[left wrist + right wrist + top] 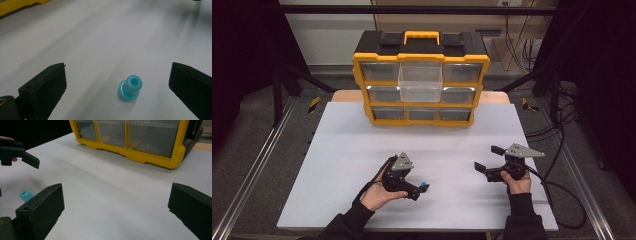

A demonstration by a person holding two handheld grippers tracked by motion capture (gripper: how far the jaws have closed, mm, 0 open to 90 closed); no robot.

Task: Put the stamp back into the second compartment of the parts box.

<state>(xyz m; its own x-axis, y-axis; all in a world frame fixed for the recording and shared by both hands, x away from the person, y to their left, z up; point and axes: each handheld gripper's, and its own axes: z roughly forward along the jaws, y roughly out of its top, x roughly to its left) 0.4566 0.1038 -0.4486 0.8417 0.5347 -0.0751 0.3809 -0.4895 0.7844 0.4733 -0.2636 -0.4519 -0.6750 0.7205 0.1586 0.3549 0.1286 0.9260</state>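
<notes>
Toward the near edge of the white table [342, 150], left of its middle, the left gripper [117, 82] sits low with its jaws spread wide and nothing between them but a small blue plastic piece [130, 88], which stands on the tabletop clear of both pads. It is a stubby part with a wider round base, a narrower neck and a hole down its top. It looks light, stiff and smooth, so it will likely skid or tip if one pad reaches it first; the neck above the base seems the best place to pinch, with the jaws squared on either side. Nothing lies close around it. Further right, near the same edge, the right gripper [490, 159] is held just above the surface, jaws likewise apart and empty, pointing across toward the blue piece. At the far edge, centred, stands a yellow and black drawer organiser [421, 77] with one clear drawer [420, 82] pulled out, well apart from both hands.
</notes>
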